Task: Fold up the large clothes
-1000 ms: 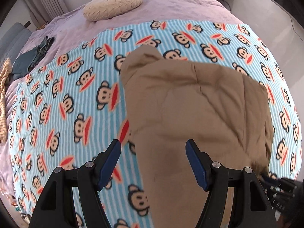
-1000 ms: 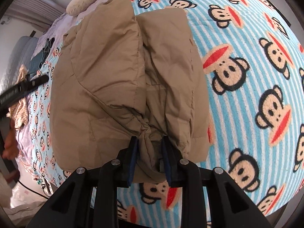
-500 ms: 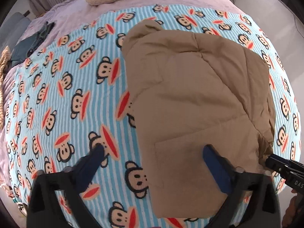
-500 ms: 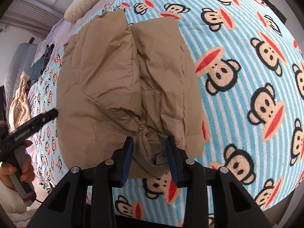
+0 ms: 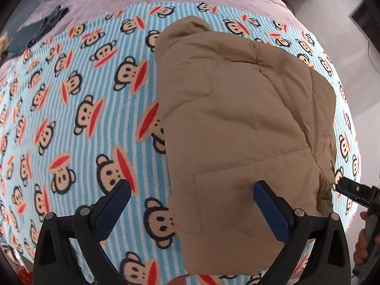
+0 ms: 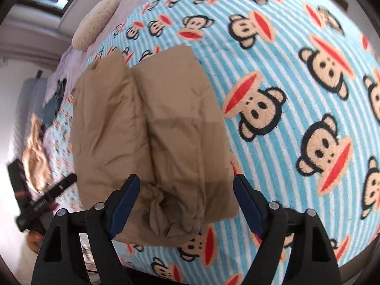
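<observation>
Both grippers point steeply down — left gripper (image 5: 192, 190), right gripper (image 6: 186, 185) — over the jacket (image 5: 237, 123).

left tongs (image 5: 191, 196) spread wide, pointing steeply down, right tongs (image 6: 185, 190) — jaws just opening, gripping nothing

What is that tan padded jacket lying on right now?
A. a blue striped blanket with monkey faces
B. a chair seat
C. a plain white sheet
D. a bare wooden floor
A: the tan jacket lies folded on the blue-and-white striped monkey-face blanket spread over the bed.
</observation>
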`<action>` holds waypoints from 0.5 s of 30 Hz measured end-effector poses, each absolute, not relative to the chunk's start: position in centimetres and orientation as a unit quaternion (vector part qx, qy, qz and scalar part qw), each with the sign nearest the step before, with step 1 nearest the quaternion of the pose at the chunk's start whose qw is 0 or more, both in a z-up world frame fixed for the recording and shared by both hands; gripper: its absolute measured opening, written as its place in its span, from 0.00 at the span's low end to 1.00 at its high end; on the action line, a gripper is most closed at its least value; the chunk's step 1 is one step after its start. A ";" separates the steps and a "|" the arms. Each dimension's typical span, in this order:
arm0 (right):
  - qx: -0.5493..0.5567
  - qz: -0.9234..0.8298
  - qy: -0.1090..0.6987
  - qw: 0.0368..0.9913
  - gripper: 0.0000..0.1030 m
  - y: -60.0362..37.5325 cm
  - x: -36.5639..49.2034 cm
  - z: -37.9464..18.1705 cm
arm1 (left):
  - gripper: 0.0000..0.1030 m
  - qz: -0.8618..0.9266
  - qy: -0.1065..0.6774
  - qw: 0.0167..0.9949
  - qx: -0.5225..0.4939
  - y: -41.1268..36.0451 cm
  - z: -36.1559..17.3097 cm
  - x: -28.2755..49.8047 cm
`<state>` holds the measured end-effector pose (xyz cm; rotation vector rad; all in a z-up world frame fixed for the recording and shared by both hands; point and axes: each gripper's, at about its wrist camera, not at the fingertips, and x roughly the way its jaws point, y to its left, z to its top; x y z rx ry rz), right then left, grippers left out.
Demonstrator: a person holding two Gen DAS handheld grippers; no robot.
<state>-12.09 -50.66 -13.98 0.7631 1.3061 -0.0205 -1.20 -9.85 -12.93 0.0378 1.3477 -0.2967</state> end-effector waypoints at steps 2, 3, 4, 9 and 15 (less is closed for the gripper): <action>0.361 -0.003 0.588 0.723 0.99 -51.5 -11.8 -14.6 | 1.00 -0.142 0.625 0.767 0.002 -9.4 -13.3 -1.0; 0.366 0.002 0.585 0.724 1.00 -51.6 -11.6 -14.8 | 1.00 -0.146 0.627 0.765 -0.005 -9.3 -13.5 -0.8; 0.371 0.008 0.582 0.723 1.00 -51.9 -11.4 -15.1 | 1.00 -0.152 0.629 0.762 -0.013 -9.2 -13.7 -0.7; 0.382 0.046 0.576 0.721 1.00 -52.3 -9.7 -16.2 | 1.00 -0.174 0.632 0.753 -0.055 -8.2 -14.8 0.7; 0.381 0.085 0.600 0.698 1.00 -52.8 -7.1 -19.0 | 1.00 -0.249 0.653 0.692 -0.181 -6.5 -18.5 3.2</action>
